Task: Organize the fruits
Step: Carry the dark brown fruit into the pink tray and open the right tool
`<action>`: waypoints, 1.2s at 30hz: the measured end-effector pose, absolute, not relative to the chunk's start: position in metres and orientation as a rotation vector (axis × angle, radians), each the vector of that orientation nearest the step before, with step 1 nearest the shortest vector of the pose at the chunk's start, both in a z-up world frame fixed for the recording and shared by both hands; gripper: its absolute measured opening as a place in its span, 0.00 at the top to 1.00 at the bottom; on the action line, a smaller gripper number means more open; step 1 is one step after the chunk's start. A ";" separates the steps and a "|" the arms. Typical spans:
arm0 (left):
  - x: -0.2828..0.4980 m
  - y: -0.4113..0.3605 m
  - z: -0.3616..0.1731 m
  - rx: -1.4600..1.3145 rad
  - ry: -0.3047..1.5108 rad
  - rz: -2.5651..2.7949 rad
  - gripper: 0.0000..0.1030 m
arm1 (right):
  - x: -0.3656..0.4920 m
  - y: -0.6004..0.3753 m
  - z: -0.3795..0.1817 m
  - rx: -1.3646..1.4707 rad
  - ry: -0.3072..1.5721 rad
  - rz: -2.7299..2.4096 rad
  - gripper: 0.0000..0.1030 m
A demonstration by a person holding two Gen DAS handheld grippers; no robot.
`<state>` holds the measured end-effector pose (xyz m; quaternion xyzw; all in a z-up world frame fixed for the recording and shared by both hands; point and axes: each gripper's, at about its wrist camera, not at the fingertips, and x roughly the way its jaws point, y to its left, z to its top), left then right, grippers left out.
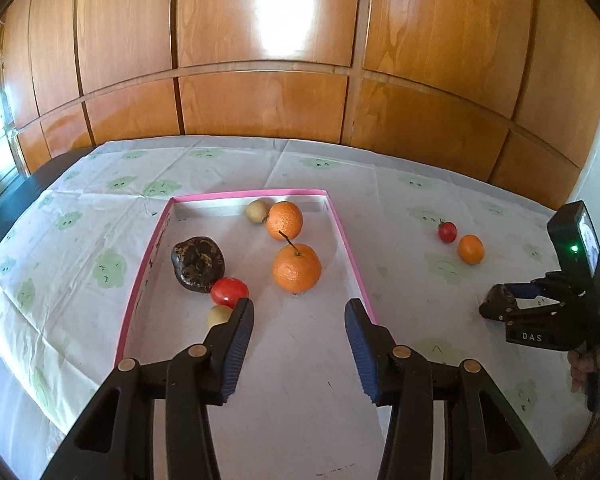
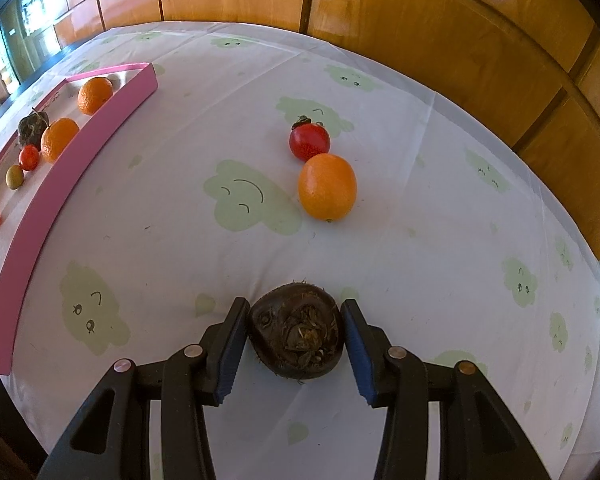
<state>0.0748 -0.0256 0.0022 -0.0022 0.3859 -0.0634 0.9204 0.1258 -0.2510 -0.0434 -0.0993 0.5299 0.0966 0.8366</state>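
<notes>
Right gripper (image 2: 294,340) fingers clamp the dark fruit (image 2: 296,332) at 6 o'clock, grip off-centre: may slip. Left gripper (image 1: 300,344) fingers apart, empty.

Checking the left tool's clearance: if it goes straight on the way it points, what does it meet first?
Probably the bare floor of the pink-rimmed box, since the left tool points down into it. Further along that line sits the stemmed orange; depth is hard to judge.
</notes>
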 end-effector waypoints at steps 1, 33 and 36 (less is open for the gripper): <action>0.074 -0.025 0.003 -0.009 0.792 -0.133 0.53 | 0.125 -0.251 -0.043 -0.208 1.121 0.205 0.54; 0.051 0.018 0.003 -0.035 0.768 -0.097 0.52 | 0.113 -0.230 -0.005 -0.042 1.075 0.178 0.55; 0.050 0.022 0.002 -0.047 0.770 -0.089 0.52 | 0.102 -0.207 0.009 -0.035 1.033 0.251 0.55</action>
